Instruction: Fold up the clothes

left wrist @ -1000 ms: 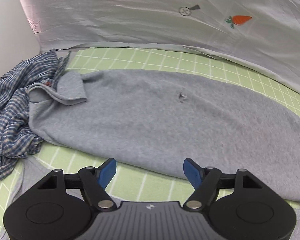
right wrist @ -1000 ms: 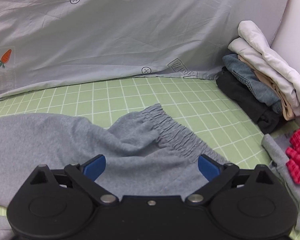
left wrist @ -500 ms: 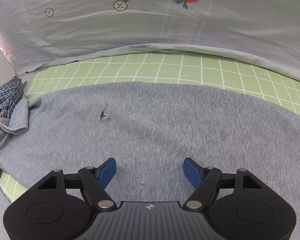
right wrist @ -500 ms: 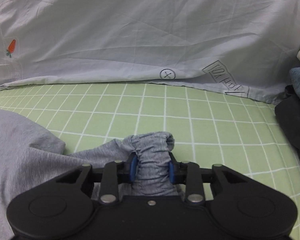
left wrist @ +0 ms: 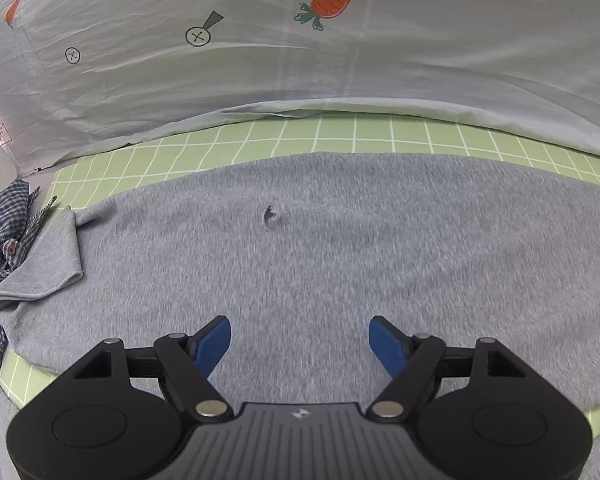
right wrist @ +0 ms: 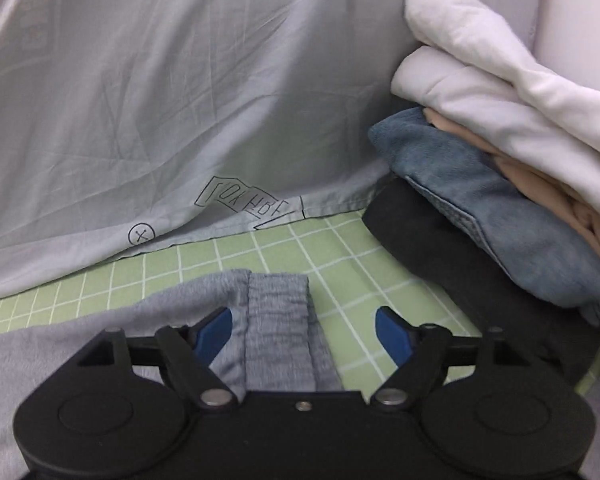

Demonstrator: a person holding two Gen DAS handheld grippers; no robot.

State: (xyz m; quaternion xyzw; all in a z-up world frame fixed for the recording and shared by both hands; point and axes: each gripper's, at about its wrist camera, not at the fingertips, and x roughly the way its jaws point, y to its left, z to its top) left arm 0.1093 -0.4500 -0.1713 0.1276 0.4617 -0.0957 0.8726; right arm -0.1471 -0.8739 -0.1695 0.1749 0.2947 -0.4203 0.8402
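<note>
Left gripper (left wrist: 300, 340): jaws spread wide, nothing between the blue pads (left wrist: 214, 344). It hangs over the grey garment (left wrist: 340, 264), a soft, fuzzy knit spread broad and mostly flat across the green grid mat (left wrist: 340, 136). A small puckered nick (left wrist: 271, 216) marks the fabric near its middle. At the left edge one corner of the garment is turned over in a smooth flap (left wrist: 40, 276), and this flap lies against a crumpled blue plaid shirt (left wrist: 0, 248) with small buttons.

Right gripper (right wrist: 304, 334): jaws have just been opening and now stand apart. The garment's ribbed, gathered waistband (right wrist: 278, 320) lies between them as a narrow upright strip, close beside the left pad (right wrist: 214, 338) and clear of the right one; whether it touches the left pad cannot be told. The band is released, not gripped, and rests on the mat (right wrist: 340, 264).

Behind both views a thin, creased pale-grey sheet (right wrist: 160, 100) hangs down to the mat, printed with carrots (left wrist: 330, 4), crossed circles and block lettering.

To the right, a stack of folded clothes (right wrist: 500, 184) stands on the mat: black at the bottom, then plush blue, beige, and two rounded white rolls on top.
</note>
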